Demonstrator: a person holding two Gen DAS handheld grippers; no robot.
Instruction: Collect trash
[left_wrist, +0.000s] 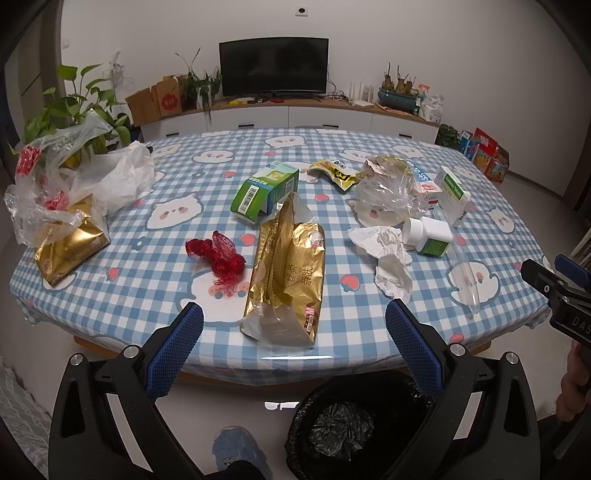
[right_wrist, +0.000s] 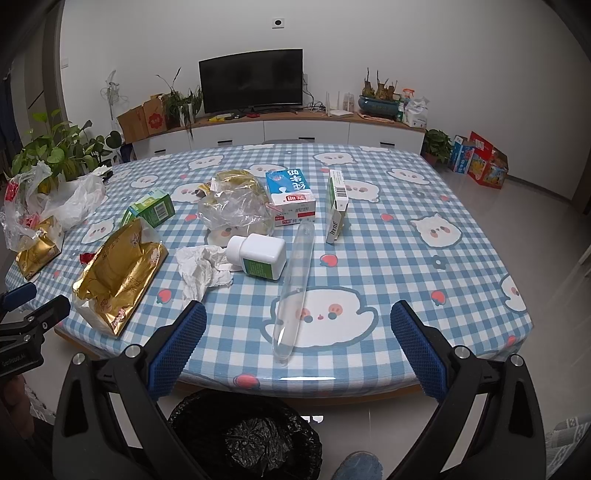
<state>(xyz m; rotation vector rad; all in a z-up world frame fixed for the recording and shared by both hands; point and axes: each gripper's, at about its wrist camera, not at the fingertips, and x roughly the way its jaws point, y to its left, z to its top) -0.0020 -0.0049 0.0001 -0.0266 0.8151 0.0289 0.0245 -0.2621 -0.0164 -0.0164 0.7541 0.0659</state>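
Observation:
Trash lies on a blue checked table. A gold tissue pack lies near the front edge, right in front of my open, empty left gripper. A red mesh net lies to its left, a green box behind it. A crumpled tissue, a white pill bottle and a clear plastic tube lie ahead of my open, empty right gripper. A black-lined bin stands on the floor below both grippers.
A milk carton, a clear plastic bag and a white-green box lie further back. A second gold pack and plastic bags sit at the left edge. Plants, a TV cabinet and boxes line the wall.

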